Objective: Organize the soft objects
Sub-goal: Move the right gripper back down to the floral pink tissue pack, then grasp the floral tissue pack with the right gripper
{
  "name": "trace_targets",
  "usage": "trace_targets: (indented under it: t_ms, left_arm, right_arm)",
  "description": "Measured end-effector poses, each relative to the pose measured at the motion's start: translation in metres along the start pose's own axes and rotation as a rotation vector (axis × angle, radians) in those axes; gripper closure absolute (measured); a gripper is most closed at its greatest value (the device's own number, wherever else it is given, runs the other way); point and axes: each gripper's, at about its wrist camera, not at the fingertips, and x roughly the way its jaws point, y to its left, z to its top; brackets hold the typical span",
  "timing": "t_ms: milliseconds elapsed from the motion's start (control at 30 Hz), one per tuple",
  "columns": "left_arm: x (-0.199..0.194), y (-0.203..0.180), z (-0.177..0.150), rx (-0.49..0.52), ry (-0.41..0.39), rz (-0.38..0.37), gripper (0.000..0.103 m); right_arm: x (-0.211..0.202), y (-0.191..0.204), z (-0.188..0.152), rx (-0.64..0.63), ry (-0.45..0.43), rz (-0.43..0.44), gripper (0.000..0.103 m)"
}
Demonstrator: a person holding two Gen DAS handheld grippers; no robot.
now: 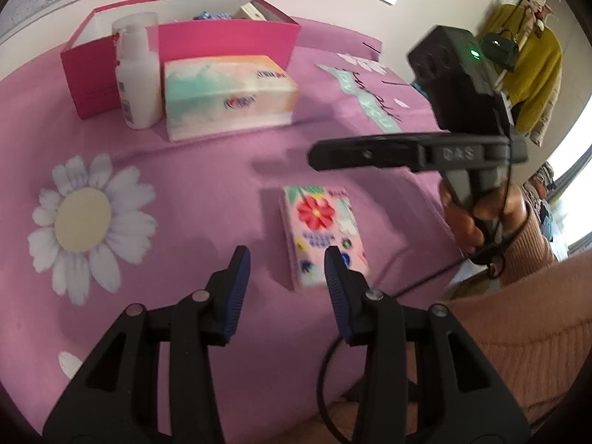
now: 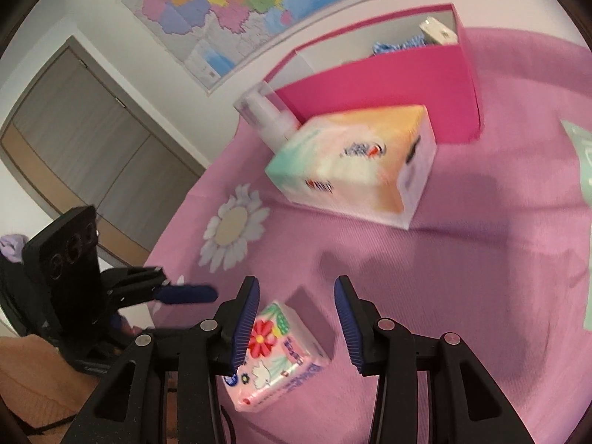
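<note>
A small pink tissue pack (image 1: 323,229) with a red flower lies flat on the pink cloth; it also shows in the right wrist view (image 2: 275,355). My left gripper (image 1: 285,277) is open and empty, just short of the pack, its right finger over the pack's near end. My right gripper (image 2: 296,318) is open above the pack, its fingers apart from it; from the left wrist view it (image 1: 370,153) hovers over the pack. A large pastel tissue box (image 1: 229,94) stands in front of a pink box (image 1: 229,35).
A white pump bottle (image 1: 137,74) stands left of the tissue box. The pink box (image 2: 388,81) holds some items. The cloth has a printed daisy (image 1: 87,218) at the left. A wall with a map (image 2: 222,0) lies behind.
</note>
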Motion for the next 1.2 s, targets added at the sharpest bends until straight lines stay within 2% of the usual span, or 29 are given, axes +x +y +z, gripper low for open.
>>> trace_targets:
  t_ms: [133, 367, 633, 700, 833, 1033, 1200]
  left_arm:
    - [0.006, -0.008, -0.007, 0.023, 0.034, 0.001, 0.060]
    - [0.019, -0.017, -0.009, 0.080, 0.080, 0.093, 0.060]
    - [0.023, 0.010, 0.009, -0.023, 0.052, 0.146, 0.061]
    - [0.026, 0.020, 0.017, -0.049, 0.042, 0.179, 0.063]
    - [0.033, 0.039, 0.030, -0.118, 0.036, 0.187, 0.064]
    - [0.026, 0.048, 0.031, -0.162, 0.012, 0.139, 0.064]
    - [0.018, 0.036, 0.029, -0.125, 0.000, 0.019, 0.067]
  right_arm:
    - [0.004, -0.003, -0.004, 0.012, 0.011, 0.009, 0.060]
    - [0.008, -0.002, -0.009, 0.013, 0.027, 0.021, 0.060]
    - [0.012, -0.003, -0.017, 0.041, 0.050, 0.026, 0.058]
    - [0.011, -0.003, -0.018, 0.043, 0.045, 0.012, 0.058]
    - [0.007, -0.008, -0.017, 0.074, 0.029, 0.023, 0.058]
    - [0.005, -0.012, -0.018, 0.087, 0.010, 0.014, 0.058]
    - [0.002, -0.012, -0.020, 0.080, -0.007, -0.018, 0.058]
